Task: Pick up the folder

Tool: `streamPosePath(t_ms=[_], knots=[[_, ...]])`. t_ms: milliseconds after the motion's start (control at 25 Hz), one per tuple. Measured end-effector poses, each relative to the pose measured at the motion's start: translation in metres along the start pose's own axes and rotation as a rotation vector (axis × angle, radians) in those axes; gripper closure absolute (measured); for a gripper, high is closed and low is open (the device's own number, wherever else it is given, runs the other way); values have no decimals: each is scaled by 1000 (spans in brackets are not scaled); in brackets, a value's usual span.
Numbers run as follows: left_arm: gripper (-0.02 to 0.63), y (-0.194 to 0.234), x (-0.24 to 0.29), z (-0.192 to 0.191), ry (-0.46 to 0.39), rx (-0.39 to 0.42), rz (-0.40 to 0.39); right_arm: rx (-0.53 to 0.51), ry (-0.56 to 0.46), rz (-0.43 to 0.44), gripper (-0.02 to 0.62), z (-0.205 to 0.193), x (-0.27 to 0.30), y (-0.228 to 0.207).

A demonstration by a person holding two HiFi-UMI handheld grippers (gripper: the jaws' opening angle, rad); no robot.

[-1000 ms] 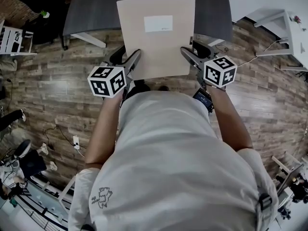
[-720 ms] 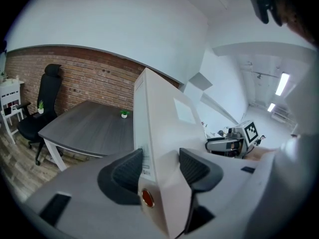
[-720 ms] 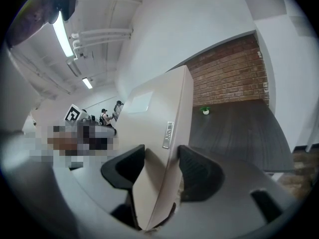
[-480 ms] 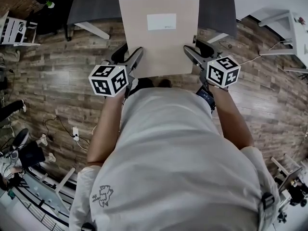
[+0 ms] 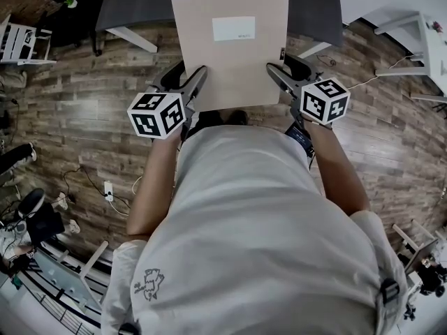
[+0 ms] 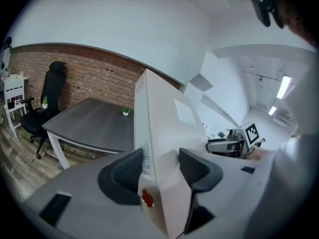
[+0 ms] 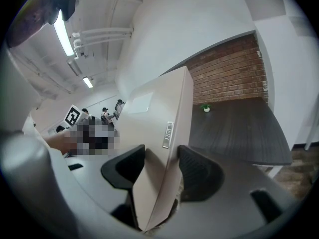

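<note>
- Over the last second, the flat beige cardboard folder (image 5: 230, 54) has been carried slightly up the head view. Its far edge is now nearly at the top of the picture, over the dark grey tabletop (image 5: 140, 5). Its orientation is hardly altered.
- The grip has not been changed. The left hand-held gripper (image 5: 193, 84) is clamped on the folder's left edge near the person, with a pad pressed against each face. The right hand-held gripper (image 5: 276, 79) is closed the same way on the right edge.
- In both gripper views the folder is seen in the air, with the tabletop lying below and beyond it. Its near half is held over the wooden plank floor (image 5: 84, 103).
- The pick-up is therefore judged to be essentially done; only a steady two-sided hold seems to be called for, and no slipping is seen.
- Counted:
  - one folder
  - one white rectangular label (image 5: 233, 28) on its upper face
  - one round red dot (image 6: 146, 197) on its spine
  - two hand-held grippers
  - two black-and-white marker cubes (image 5: 155, 115)
  - one tabletop
  - one small green potted plant (image 6: 125, 112) on the tabletop
  - one black office chair (image 6: 47, 103) beside the tabletop
</note>
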State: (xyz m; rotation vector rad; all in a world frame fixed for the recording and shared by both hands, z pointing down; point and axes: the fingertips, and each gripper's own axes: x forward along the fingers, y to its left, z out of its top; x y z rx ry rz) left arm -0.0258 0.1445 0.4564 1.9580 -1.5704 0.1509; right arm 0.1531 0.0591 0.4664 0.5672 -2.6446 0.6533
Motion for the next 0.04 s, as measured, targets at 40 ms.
streamPosePath(t_ms=[40], knots=[[362, 0, -1, -1, 0, -1, 0, 1, 1, 1, 374, -1, 0, 1]])
